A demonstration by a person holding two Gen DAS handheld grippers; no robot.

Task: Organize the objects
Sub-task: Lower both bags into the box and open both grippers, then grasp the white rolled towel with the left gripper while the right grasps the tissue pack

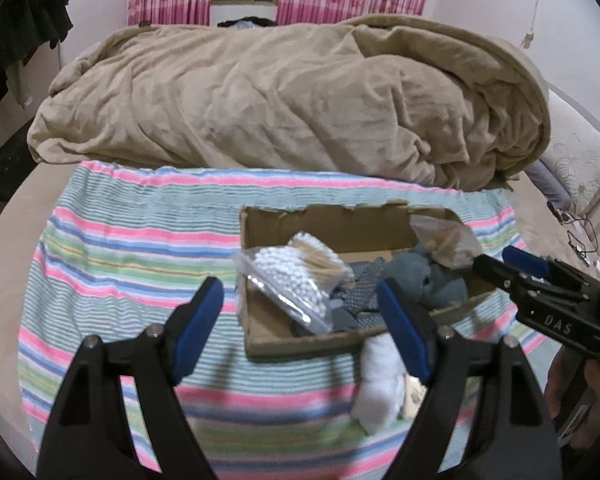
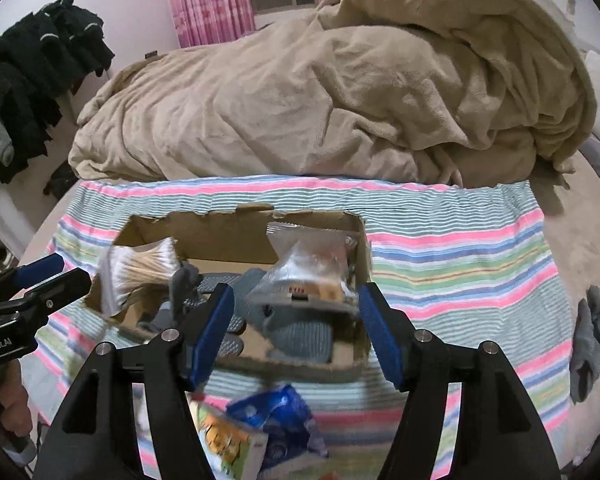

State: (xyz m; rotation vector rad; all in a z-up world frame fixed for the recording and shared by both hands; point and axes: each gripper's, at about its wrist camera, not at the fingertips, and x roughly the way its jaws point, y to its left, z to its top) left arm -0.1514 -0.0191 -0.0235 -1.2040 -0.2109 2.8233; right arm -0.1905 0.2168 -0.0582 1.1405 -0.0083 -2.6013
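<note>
Right wrist | cotton swab bag (image 2: 140,268) | sticks run left-right, tilted

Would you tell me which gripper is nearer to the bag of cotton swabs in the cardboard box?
Left. The left gripper hangs open just before the bag of cotton swabs; the right gripper, also open, sits toward the box's opposite end.

One cardboard box (image 2: 236,236) on one striped towel (image 1: 132,248). Inside it I count two clear bags: one of cotton swabs (image 1: 300,268) and one of something tan (image 1: 444,240), plus one grey-blue plush toy (image 1: 428,280). In front of the box: one white sock (image 1: 380,384), one blue packet (image 2: 280,424), one small printed carton (image 2: 228,444). One grey glove (image 2: 596,332) off to the side, one beige blanket (image 2: 340,100) behind.
</note>
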